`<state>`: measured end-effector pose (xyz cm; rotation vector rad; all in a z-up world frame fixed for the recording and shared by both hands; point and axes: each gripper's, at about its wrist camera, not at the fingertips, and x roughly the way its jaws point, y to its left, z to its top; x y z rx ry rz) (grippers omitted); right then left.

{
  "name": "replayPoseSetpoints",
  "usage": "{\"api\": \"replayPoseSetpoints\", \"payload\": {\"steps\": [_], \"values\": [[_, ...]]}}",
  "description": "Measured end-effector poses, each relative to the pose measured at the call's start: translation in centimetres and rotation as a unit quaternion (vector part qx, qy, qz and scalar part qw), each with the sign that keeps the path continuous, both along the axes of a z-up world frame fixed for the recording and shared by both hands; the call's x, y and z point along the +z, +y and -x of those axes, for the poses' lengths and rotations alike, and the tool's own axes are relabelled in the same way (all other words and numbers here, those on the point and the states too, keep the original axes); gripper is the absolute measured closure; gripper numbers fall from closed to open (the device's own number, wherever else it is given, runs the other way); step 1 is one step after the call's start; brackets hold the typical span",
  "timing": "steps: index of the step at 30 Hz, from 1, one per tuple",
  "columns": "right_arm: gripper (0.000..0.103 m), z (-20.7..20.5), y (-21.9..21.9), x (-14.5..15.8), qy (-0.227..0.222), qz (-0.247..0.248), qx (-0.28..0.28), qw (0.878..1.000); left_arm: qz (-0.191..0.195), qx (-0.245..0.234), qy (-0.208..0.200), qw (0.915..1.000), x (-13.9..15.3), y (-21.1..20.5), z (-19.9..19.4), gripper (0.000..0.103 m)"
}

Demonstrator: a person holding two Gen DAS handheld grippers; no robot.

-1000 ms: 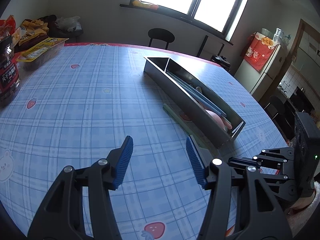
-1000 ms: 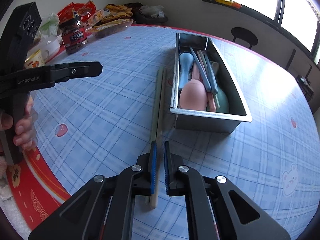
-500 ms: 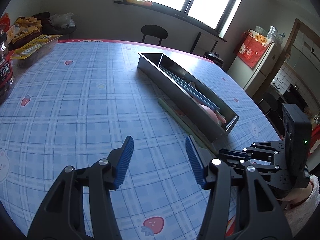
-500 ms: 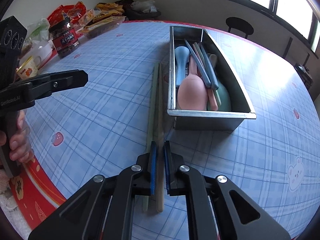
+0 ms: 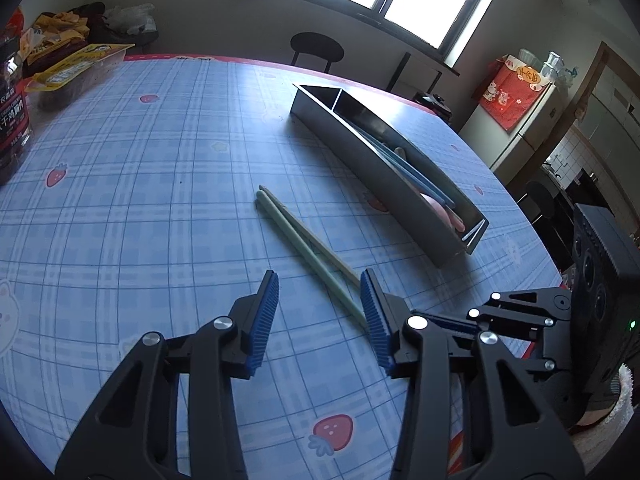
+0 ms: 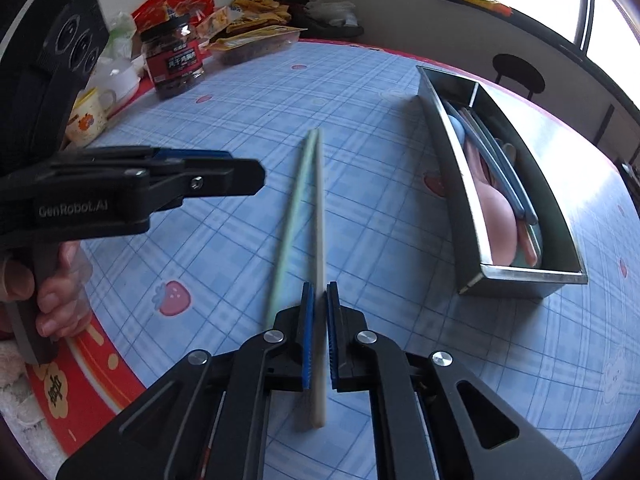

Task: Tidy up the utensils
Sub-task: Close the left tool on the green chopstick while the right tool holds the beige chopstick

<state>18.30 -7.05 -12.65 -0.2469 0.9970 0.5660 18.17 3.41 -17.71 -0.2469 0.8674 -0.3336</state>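
Observation:
A cream chopstick [image 6: 319, 208] and a pale green chopstick [image 6: 294, 204] lie side by side on the blue checked cloth, left of the steel tray [image 6: 452, 168]. My right gripper [image 6: 318, 286] is shut on their near ends. The cream one shows between the pads, while the green one slips behind the left finger. The tray holds a pink spoon [image 6: 496, 216] and several blue utensils. My left gripper [image 5: 319, 280] hovers over the chopsticks [image 5: 304, 240], its jaws closing with the pads touching nothing. From the right wrist it appears side-on [image 6: 256, 178], held by a hand.
A dark jar [image 6: 176, 60], a mug [image 6: 86, 116] and snack packs [image 6: 256, 36] crowd the table's far left. The tray [image 5: 380, 168] lies diagonally on the right. A black chair [image 5: 316, 46] stands beyond the table. The red table rim [image 6: 80, 364] is close to the grippers.
The chopsticks have been dragged leftward, away from the tray's wall, with the right gripper still shut on them. The left gripper's jaws have narrowed.

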Motion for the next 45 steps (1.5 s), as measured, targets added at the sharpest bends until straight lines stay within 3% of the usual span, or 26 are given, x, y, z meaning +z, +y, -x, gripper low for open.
{"api": "replayPoseSetpoints", "payload": {"steps": [4,12,17,18,19,20,24,30,38,45], "values": [[0.096,-0.2,-1.7,0.0,-0.003,0.004,-0.027,1.000,0.004,-0.003,0.010,0.9999,-0.3,-0.6,-0.4,0.059],[0.096,0.2,-4.1,-0.3,-0.014,-0.018,-0.050,0.998,-0.074,0.007,0.031,0.9968,-1.1,-3.1,-1.7,0.058],[0.096,0.0,-4.7,-0.3,-0.010,-0.034,-0.052,0.998,-0.133,-0.022,0.031,0.9903,-1.1,-4.5,-2.8,0.060],[0.096,-0.1,-4.9,-0.3,-0.007,-0.041,-0.053,0.998,-0.149,-0.027,0.031,0.9881,-1.1,-4.7,-2.9,0.066],[0.096,-0.2,-5.0,-0.3,-0.005,-0.044,-0.054,0.998,-0.173,-0.031,0.027,0.9841,-1.1,-4.9,-2.9,0.079],[0.096,-0.1,-4.8,-0.3,-0.005,-0.045,-0.054,0.997,-0.179,-0.042,0.022,0.9827,-1.2,-4.7,-3.0,0.080],[0.096,0.1,-4.6,-0.3,-0.012,-0.036,-0.053,0.998,-0.182,-0.073,0.018,0.9804,-1.3,-3.7,-2.6,0.086],[0.096,0.2,-4.5,-0.4,-0.016,-0.033,-0.056,0.998,-0.171,-0.064,0.024,0.9828,-1.4,-2.0,-1.1,0.088],[0.096,1.0,-3.0,-0.3,-0.050,0.016,-0.056,0.997,-0.178,-0.056,-0.013,0.9824,-1.7,-2.0,1.1,0.086],[0.096,0.3,-3.3,-0.4,-0.039,0.000,-0.059,0.997,-0.212,-0.053,-0.028,0.9755,-1.7,-3.0,1.7,0.088]]}}
